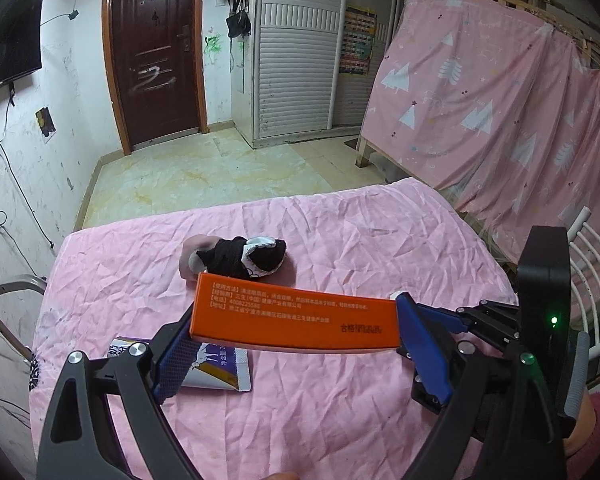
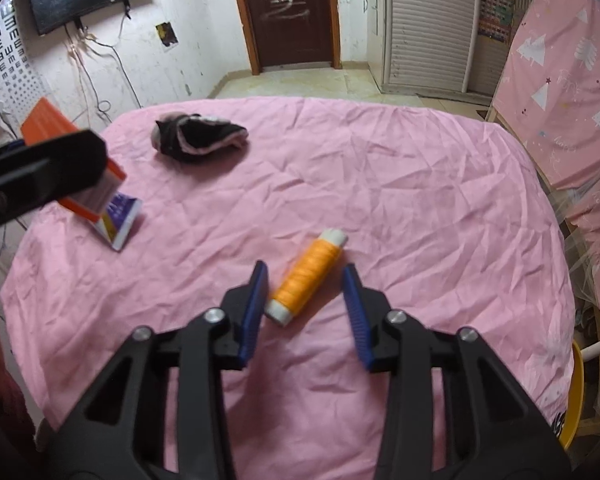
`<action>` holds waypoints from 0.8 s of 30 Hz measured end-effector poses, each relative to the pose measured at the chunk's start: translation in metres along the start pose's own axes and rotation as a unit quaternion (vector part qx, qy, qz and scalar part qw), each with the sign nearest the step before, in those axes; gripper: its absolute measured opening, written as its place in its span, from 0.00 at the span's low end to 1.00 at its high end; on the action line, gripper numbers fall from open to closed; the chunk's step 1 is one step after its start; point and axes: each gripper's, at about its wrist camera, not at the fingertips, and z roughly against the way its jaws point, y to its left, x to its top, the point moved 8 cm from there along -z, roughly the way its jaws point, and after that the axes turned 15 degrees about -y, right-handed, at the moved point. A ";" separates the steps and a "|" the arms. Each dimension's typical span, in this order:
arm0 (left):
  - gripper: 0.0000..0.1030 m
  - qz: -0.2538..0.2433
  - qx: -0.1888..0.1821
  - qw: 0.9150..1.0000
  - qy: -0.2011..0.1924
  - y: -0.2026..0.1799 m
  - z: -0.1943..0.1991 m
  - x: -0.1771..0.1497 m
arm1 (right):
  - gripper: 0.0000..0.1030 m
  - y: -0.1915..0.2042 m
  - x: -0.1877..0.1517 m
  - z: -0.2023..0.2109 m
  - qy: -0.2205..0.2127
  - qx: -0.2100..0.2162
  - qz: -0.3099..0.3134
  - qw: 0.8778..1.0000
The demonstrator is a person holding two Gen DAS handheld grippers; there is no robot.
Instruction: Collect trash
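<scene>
The left gripper (image 1: 296, 344) is pinching an orange box (image 1: 296, 314) by its two short ends, the blue pads pressed against either side, and holds it lifted clear of the pink-covered counter (image 1: 340, 420). Just below and to the left of that gripper lies a flat purple and silver sachet (image 1: 220, 372), partly hidden under the left finger; it rests on the cloth and nothing grips it. Farther ahead of the same gripper sits a balled-up black and white sock (image 1: 246, 260), apart from the box and not touched.

So the step in hand looks like a pick already made on the left side, with the box waiting to be carried off. No bin or bag shows in either view, so where it should go cannot be told.

To the right, the right gripper (image 2: 306, 308) is spread wide and held low over the cloth, with a spool of orange thread (image 2: 306, 276) lying between its fingers and a little ahead of them. The spool's near white end is close to the left finger (image 2: 254, 312); whether they touch I cannot say, since the view is blurred. The right finger stands apart from it.

The next move, as I judge it, calls for the right gripper to ease forward until the spool's middle sits between the pads, then to close across its round body. It lies at a slant to the fingers, so a small turn of the wrist would help, or it may roll away.
</scene>
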 end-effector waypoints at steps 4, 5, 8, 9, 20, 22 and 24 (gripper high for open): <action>0.80 -0.002 0.000 1.000 0.003 -0.002 -0.002 -0.002 | 0.15 0.000 0.000 -0.002 -0.002 -0.011 0.014 1.000; 0.80 -0.002 0.000 1.000 0.004 -0.003 -0.002 -0.002 | 0.14 -0.001 0.000 -0.002 -0.004 -0.012 0.013 1.000; 0.80 -0.005 0.000 1.000 0.006 -0.007 -0.003 -0.003 | 0.14 -0.005 0.001 0.000 -0.010 -0.012 0.004 1.000; 0.80 -0.006 0.000 1.000 0.006 -0.008 -0.003 -0.004 | 0.14 -0.007 0.002 0.002 -0.014 -0.011 0.002 1.000; 0.80 -0.028 -0.010 1.000 0.006 -0.040 -0.001 -0.002 | 0.14 -0.038 0.013 0.047 -0.064 -0.012 -0.034 0.997; 0.80 -0.035 -0.014 0.999 0.006 -0.050 -0.001 -0.001 | 0.14 -0.050 0.014 0.058 -0.075 -0.018 -0.043 0.996; 0.80 -0.043 -0.019 0.999 0.006 -0.061 -0.001 -0.001 | 0.14 -0.061 0.015 0.068 -0.086 -0.022 -0.051 0.995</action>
